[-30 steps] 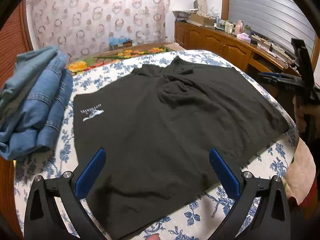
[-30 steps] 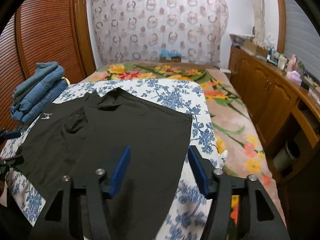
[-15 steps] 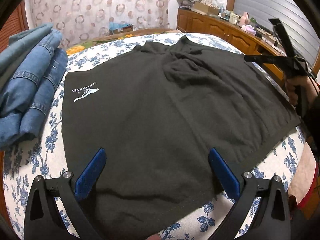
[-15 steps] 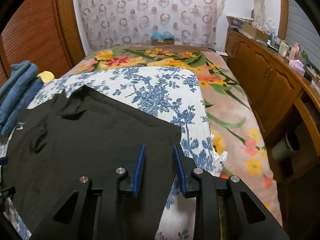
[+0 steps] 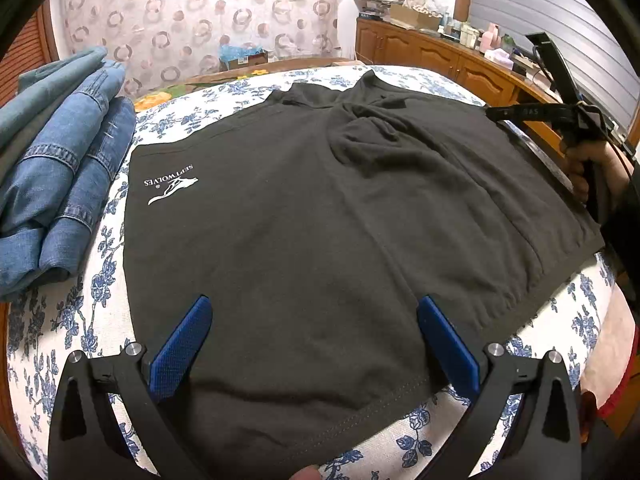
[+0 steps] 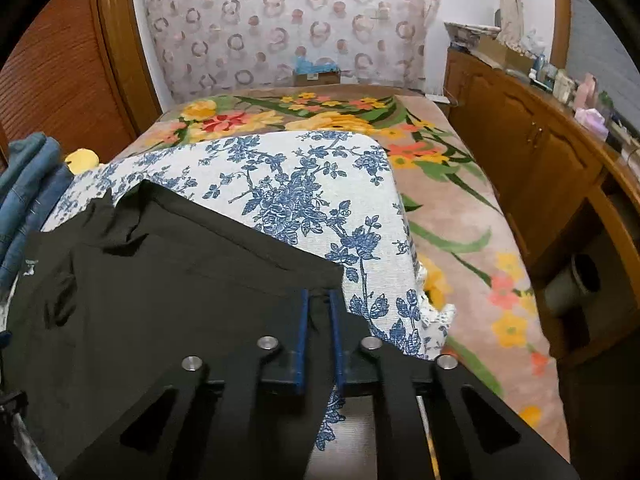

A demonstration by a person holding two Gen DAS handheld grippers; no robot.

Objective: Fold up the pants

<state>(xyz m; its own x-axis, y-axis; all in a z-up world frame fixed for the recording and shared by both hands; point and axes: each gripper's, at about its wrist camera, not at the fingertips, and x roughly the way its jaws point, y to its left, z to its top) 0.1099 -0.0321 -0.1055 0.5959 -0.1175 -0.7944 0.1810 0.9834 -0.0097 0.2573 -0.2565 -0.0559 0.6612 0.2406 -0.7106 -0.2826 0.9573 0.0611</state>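
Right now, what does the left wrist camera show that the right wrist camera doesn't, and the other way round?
Only the left view shows the white logo on the black pants, the open left tongs over their near hem, and the hand holding the other tool. Only the right view shows the right tongs shut on the pants' corner, and the flowered carpet. Both show the pants, blue-flowered cover, folded jeans and curtain.

hidden: black pants (image 6: 168, 280) near edge under right gripper (image 6: 318, 300) | cut off: jeans pile (image 5: 52, 176) at left edge
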